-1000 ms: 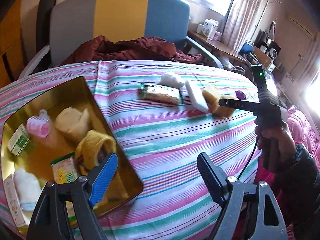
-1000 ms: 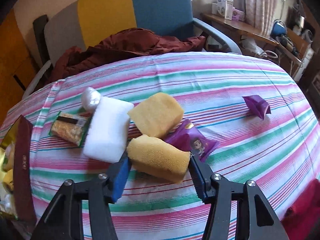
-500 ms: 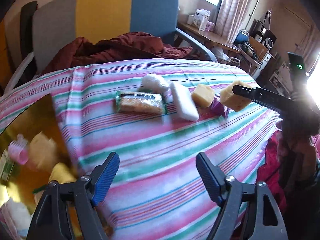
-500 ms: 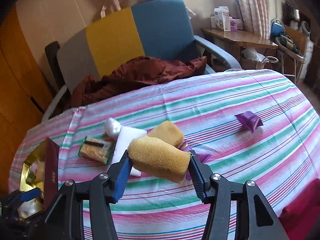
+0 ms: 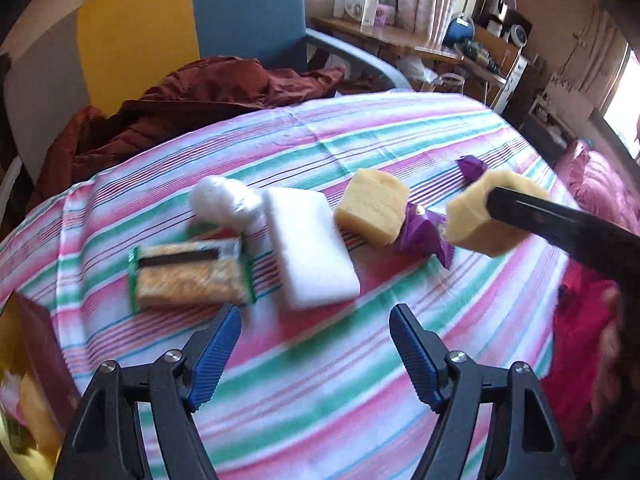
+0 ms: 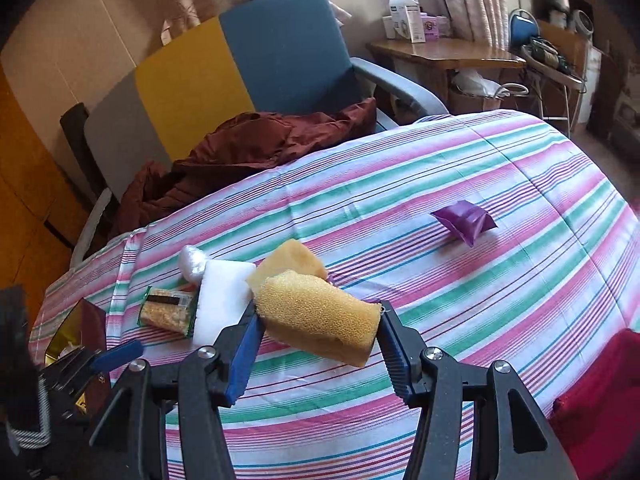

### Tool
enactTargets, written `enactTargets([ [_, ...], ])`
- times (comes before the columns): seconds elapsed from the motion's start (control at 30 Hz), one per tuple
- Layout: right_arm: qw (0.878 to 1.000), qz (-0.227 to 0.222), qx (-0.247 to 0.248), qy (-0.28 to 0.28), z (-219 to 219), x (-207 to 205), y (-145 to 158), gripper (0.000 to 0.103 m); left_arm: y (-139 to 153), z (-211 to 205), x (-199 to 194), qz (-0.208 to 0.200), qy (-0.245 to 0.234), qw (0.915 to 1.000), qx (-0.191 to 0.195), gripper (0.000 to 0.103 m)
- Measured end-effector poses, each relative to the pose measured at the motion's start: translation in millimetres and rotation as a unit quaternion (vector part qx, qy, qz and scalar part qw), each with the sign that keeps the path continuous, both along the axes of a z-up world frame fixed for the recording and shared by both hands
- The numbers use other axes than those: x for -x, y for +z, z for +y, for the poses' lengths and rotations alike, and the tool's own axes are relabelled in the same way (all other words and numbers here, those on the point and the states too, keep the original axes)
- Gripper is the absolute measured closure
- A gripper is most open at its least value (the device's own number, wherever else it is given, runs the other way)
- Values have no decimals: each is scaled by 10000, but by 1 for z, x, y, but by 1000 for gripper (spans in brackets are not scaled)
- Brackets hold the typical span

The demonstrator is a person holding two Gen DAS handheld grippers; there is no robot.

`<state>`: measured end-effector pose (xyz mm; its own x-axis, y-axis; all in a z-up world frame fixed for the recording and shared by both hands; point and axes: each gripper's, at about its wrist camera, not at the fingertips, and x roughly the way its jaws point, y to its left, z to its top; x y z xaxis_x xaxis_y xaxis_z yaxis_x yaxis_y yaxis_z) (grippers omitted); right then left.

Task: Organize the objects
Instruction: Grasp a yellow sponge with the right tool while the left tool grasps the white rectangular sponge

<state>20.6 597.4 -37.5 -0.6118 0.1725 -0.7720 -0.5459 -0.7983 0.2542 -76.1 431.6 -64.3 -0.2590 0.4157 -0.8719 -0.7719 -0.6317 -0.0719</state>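
Sponge [image 6: 318,316], yellow, porous: clamped end to end between the pads of the right gripper [image 6: 318,344], lifted clear of the striped cloth [image 6: 460,280]. Seen from the left wrist as a block [image 5: 480,216] at the tip of a dark finger.

Left gripper [image 5: 314,356]: jaws opening, nothing between them, poised over bare cloth just short of the white block.

Items lying on the cloth, in a loose row:
- Cotton ball [image 5: 224,200], white, touching the far end of the white block.
- White block [image 5: 310,248], flat, oblong.
- Snack pack [image 5: 192,276], green-edged, just beside the white block.
- Second sponge [image 5: 372,212], yellow, resting on the cloth between white block and purple wrapper.
- Purple wrapper [image 5: 420,232], crumpled, touching the second sponge.
- Purple packet [image 6: 464,220], well apart from the rest.

Gold tin [image 5: 28,380], at the cloth's edge, contents blurred.

Background: armchair [image 6: 248,64] in grey, yellow and blue panels, a maroon garment [image 6: 248,148] heaped on its seat.
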Motion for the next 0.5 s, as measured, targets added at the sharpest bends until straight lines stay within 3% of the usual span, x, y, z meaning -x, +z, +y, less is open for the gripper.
enactTargets([
  [0.33,9999,89,109,20,3,-2,2,43,-36,56,19,380,-144,9973,618,25],
  [0.4,9999,66,125,37,3,-1,1,43,-44,59,24,334,-128,9970,688,43],
  [0.5,9999,19,107,17,6,-1,-2,43,-40,43,23,129,-163,9995,244,47],
])
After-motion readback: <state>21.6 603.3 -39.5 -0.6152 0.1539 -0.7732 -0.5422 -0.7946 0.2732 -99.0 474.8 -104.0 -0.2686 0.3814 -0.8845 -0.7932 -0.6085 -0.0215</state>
